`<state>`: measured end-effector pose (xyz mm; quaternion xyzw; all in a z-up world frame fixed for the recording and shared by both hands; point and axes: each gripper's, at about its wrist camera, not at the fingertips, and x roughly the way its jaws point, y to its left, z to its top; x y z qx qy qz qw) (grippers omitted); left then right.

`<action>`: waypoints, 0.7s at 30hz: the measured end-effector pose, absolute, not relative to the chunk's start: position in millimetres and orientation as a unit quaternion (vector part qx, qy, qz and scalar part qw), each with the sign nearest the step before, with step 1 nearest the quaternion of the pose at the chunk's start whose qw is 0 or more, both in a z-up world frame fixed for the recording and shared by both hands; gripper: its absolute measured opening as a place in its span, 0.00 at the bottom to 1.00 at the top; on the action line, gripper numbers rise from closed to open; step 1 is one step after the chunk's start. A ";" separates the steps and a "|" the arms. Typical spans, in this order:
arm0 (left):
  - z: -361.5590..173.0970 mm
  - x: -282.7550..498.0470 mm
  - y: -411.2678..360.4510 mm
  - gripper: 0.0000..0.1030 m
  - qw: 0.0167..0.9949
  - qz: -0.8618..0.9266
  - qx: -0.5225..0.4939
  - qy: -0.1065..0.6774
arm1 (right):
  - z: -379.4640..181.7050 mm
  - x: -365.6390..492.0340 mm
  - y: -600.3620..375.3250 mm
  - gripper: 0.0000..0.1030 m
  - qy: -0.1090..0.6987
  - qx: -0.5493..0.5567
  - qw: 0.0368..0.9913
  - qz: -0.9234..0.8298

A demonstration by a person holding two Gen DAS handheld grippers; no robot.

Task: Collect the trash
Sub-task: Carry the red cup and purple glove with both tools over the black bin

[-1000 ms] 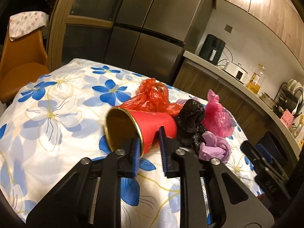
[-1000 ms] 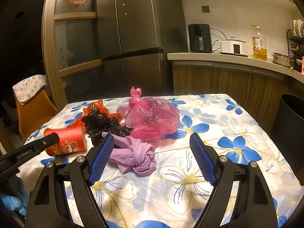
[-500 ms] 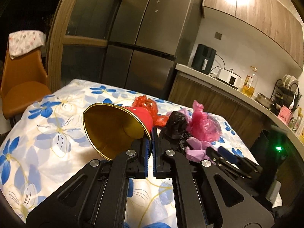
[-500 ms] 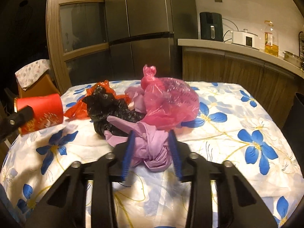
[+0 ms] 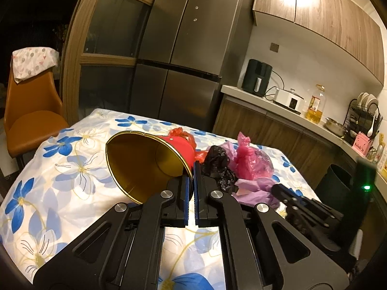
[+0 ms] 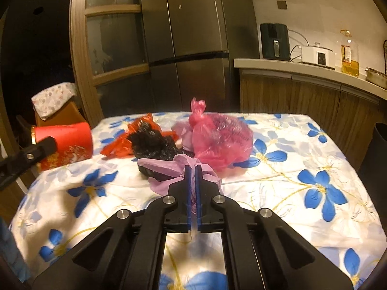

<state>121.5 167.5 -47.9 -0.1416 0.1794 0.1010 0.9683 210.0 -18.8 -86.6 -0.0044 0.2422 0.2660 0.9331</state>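
Note:
My left gripper (image 5: 193,169) is shut on the rim of a red bucket (image 5: 145,159) with a gold inside, held lifted above the table, its mouth facing the camera. The bucket also shows in the right wrist view (image 6: 65,142), at the left. My right gripper (image 6: 192,169) is shut on a knotted purple bag (image 6: 174,166), which also shows in the left wrist view (image 5: 254,188). Behind it lie a black bag (image 6: 152,142), a pink bag (image 6: 217,140) and a red-orange bag (image 6: 121,145).
The table wears a white cloth with blue flowers (image 6: 302,169). A black bin (image 5: 336,181) stands at the table's right, by the kitchen counter (image 5: 290,113). An orange chair (image 5: 29,116) stands at the left. A fridge (image 5: 188,60) is behind the table.
My left gripper closed on the bucket's rim and lifted it off the table. My right gripper moved forward and closed on the purple bag.

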 end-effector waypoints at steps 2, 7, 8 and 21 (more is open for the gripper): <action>-45.1 120.5 163.7 0.02 0.969 0.100 -0.138 0.178 | -79.8 203.4 -25.7 0.04 0.235 0.001 0.934 0.269; -39.9 115.9 152.5 0.02 0.971 0.094 -0.131 0.176 | -68.8 191.2 -41.7 0.03 0.226 0.009 0.936 0.269; -39.0 115.1 149.1 0.02 0.971 0.093 -0.129 0.176 | -67.4 189.5 -45.3 0.03 0.225 0.010 0.937 0.268; -27.1 130.1 96.1 0.02 0.976 0.063 -0.096 0.187 | -44.9 177.4 -99.5 0.03 0.197 0.026 0.951 0.239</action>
